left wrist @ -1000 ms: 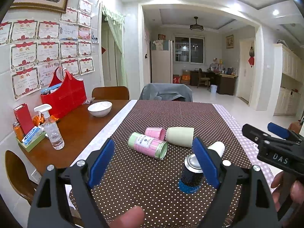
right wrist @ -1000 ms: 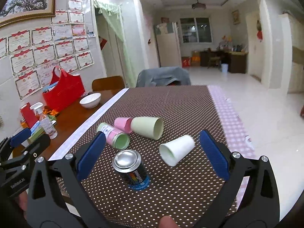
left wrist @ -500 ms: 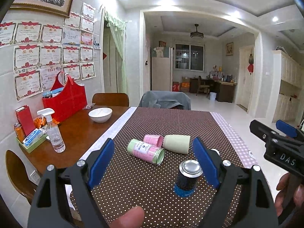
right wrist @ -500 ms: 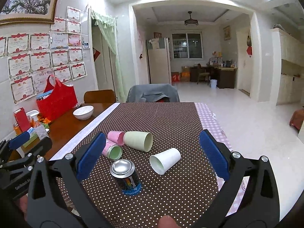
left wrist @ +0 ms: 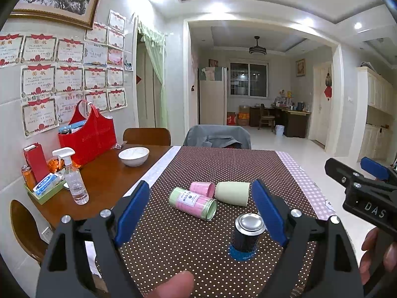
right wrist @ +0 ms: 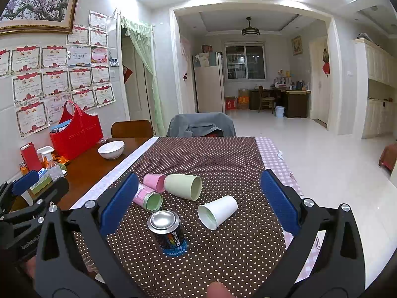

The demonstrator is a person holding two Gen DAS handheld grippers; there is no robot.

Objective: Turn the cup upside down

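Several cups lie on their sides on the brown dotted tablecloth (right wrist: 223, 159): a white paper cup (right wrist: 218, 211), a pale green cup (right wrist: 182, 186) (left wrist: 232, 193), a small pink cup (right wrist: 153, 181) (left wrist: 202, 188), and a pink-and-green labelled cup (left wrist: 192, 202) (right wrist: 147, 198). My left gripper (left wrist: 202, 211) is open and empty, held back above the near table edge. My right gripper (right wrist: 198, 202) is open and empty, also held back, with the white cup between its fingers in view. The left gripper's right finger hides most of the white cup in the left wrist view.
A dark drink can (right wrist: 168, 233) (left wrist: 247, 233) stands upright near the cups. On the bare wood at the left are a white bowl (left wrist: 134, 156), a spray bottle (left wrist: 74, 181), a red bag (left wrist: 89, 136) and a small tray (left wrist: 44, 191). Chairs stand at the far end.
Both grippers have pulled back and tilted up, so the cups and can sit lower and farther in view. Nothing on the table moved.
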